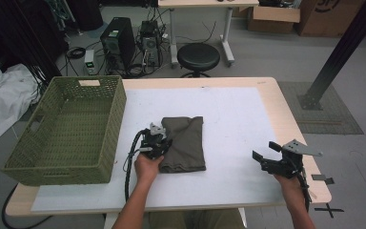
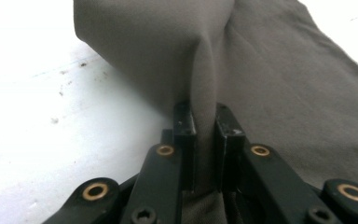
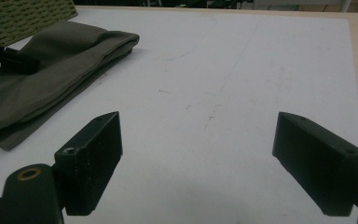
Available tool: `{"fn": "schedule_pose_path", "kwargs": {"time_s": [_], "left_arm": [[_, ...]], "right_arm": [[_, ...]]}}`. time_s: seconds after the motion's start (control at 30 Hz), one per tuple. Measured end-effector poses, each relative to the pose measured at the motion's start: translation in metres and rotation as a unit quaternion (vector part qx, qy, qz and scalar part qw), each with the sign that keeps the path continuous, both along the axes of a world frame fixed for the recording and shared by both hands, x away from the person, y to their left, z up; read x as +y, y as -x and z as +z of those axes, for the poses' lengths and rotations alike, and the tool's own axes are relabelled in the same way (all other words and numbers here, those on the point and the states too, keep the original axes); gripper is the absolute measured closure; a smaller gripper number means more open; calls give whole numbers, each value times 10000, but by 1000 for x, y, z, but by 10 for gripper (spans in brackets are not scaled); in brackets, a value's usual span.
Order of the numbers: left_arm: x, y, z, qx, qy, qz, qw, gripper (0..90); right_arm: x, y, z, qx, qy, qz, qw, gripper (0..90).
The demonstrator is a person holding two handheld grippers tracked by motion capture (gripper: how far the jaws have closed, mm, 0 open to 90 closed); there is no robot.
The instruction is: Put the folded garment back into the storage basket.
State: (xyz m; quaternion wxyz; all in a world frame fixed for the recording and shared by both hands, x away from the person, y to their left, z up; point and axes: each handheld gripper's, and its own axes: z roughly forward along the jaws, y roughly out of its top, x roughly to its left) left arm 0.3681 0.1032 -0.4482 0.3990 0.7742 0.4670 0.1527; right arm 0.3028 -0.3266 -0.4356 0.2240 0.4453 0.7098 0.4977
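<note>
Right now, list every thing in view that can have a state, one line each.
Cloth: folded, flat on the mat, its left edge pinched.
Left gripper: shut on the cloth, fabric bunched between the jaws.
Right gripper: open, nothing between the jaws, over bare mat.
Basket: upright, open top, nothing seen inside.
Stool: standing on the floor, unoccupied.

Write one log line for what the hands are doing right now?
left gripper: shut on folded cloth | right gripper: open, apart from cloth | basket: left of cloth
</note>
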Motion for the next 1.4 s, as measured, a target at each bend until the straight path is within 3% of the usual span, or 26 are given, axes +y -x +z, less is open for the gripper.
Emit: {"fn": "schedule_pose_path", "kwargs": {"time_s": [0.13,0.27,0.37,0.5,0.6,0.73,0.87,0.9,0.93,0.97,1.0,1.03,1.1,1.33,1.4], "left_arm": [[5,1,1,-131,294,-164,9993,829],[12,6,4,-488,541,-314,9968,829],[15,11,10,-906,665,-571,9920,829],[17,17,24,-1374,920,-846,9826,829],[20,20,36,-1554,1042,-1008,9772,830],[23,22,57,-1679,1141,-1126,9727,832],[27,24,79,-1913,1386,-1328,9626,832],[29,24,85,-1978,1396,-1375,9605,832],[29,24,85,-1978,1396,-1375,9605,833],[32,24,96,-2082,1389,-1471,9569,832],[32,24,96,-2082,1389,-1471,9569,833],[34,23,107,-2202,1348,-1547,9536,833],[38,23,117,-2272,1367,-1611,9506,833],[48,22,137,-2421,1393,-1627,9463,833],[56,22,145,-2484,1442,-1621,9441,833]], "right_arm": [[0,0,-1,14,-32,-4,10000,157],[1,-1,-1,21,-27,14,10000,157],[1,-1,-1,14,-26,21,10000,157],[0,-1,0,6,-41,13,10000,157],[0,-1,1,5,-35,21,10000,157],[-1,-1,2,2,-64,19,10000,157],[0,-2,3,-11,-112,33,9999,157],[0,-2,3,-10,-108,38,9999,157],[0,-2,3,-6,-110,40,9999,157],[1,-2,3,-8,-114,39,9999,157],[1,-3,3,-12,-115,47,9999,157],[1,-3,4,-12,-112,50,9999,157],[1,-3,5,-22,-112,49,9999,157],[2,-5,7,-34,-121,54,9999,157],[2,-5,7,-27,-120,54,9999,157]]}}
